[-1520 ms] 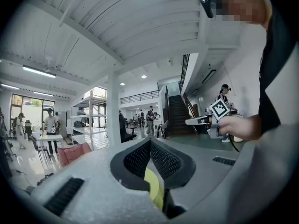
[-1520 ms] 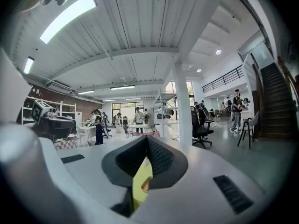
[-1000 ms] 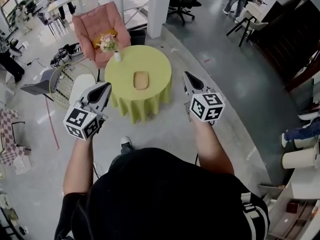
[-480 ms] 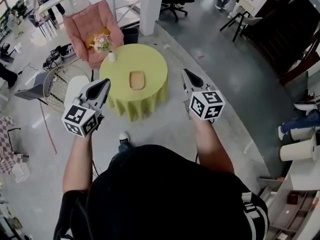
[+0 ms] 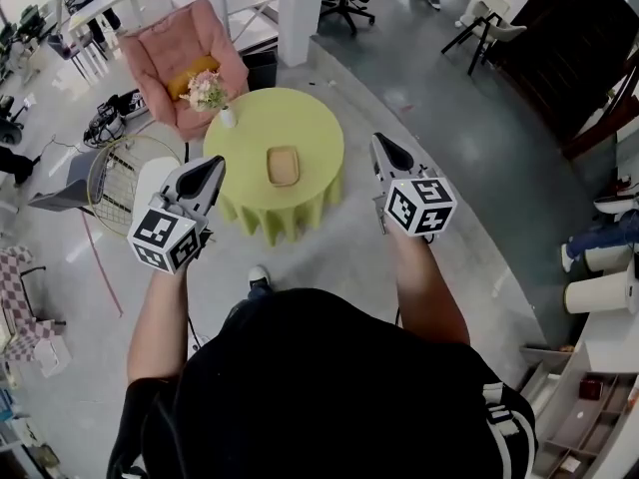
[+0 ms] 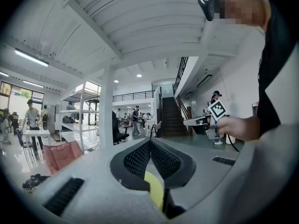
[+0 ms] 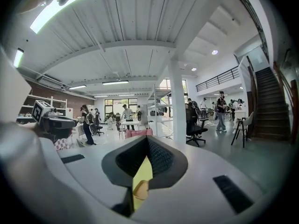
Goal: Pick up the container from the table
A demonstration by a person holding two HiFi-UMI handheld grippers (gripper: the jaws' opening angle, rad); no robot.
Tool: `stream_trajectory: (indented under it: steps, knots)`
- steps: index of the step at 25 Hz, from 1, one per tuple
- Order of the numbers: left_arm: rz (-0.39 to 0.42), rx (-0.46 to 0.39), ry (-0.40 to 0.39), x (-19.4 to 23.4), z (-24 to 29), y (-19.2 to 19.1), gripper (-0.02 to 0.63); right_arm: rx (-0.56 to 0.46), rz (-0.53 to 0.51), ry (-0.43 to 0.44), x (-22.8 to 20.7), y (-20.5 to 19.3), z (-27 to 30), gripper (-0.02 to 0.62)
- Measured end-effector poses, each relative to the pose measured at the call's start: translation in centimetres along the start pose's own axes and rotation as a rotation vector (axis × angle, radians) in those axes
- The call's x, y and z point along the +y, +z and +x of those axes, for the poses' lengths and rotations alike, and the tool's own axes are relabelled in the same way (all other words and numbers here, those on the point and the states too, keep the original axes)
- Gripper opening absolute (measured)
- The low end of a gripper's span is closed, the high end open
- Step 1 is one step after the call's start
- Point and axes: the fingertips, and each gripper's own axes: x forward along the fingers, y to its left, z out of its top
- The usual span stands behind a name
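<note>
Tan container (image 5: 284, 165) lies mid-frame, roughly central on the round green-clothed table (image 5: 250, 128), nothing touching it. Left gripper (image 5: 208, 171) is at centre left, jaws clenched tip to tip and empty, over the table's left edge in the picture. Right gripper (image 5: 379, 148) is at centre right, jaws also pressed together and empty, just right of the table. Both are apart from the container. Flower vase (image 5: 228, 114) stands at the table's upper-left rim, pink armchair (image 5: 185, 53) beyond it.

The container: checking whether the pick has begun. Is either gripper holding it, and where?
Nothing is held. The left gripper and right gripper are shut, empty, short of the table; the container lies on it untouched.
</note>
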Motion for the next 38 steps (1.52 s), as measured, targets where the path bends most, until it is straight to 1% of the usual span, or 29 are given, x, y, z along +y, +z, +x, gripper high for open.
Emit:
stream_trajectory:
  steps: [5,11,24,32,38]
  knots:
    - [0.003,0.016,-0.006,3.8,1.5,-0.7,0.017,0.006,0.004,-0.017,-0.5,0.3,3.9,0.009]
    - [-0.007,0.005,-0.008,8.8,2.8,-0.9,0.017,0.023,-0.012,-0.009,0.9,0.3,8.5,0.009]
    - [-0.028,-0.004,-0.078,15.5,6.4,-0.7,0.017,0.054,-0.022,-0.074,0.9,2.0,13.7,0.009]
    - [-0.026,-0.012,-0.115,19.5,7.5,-0.6,0.017,0.03,-0.017,-0.098,2.1,3.1,17.1,0.009]
    - [-0.029,-0.022,-0.14,22.1,8.0,-0.7,0.017,0.035,-0.014,-0.125,3.0,3.3,19.2,0.009]
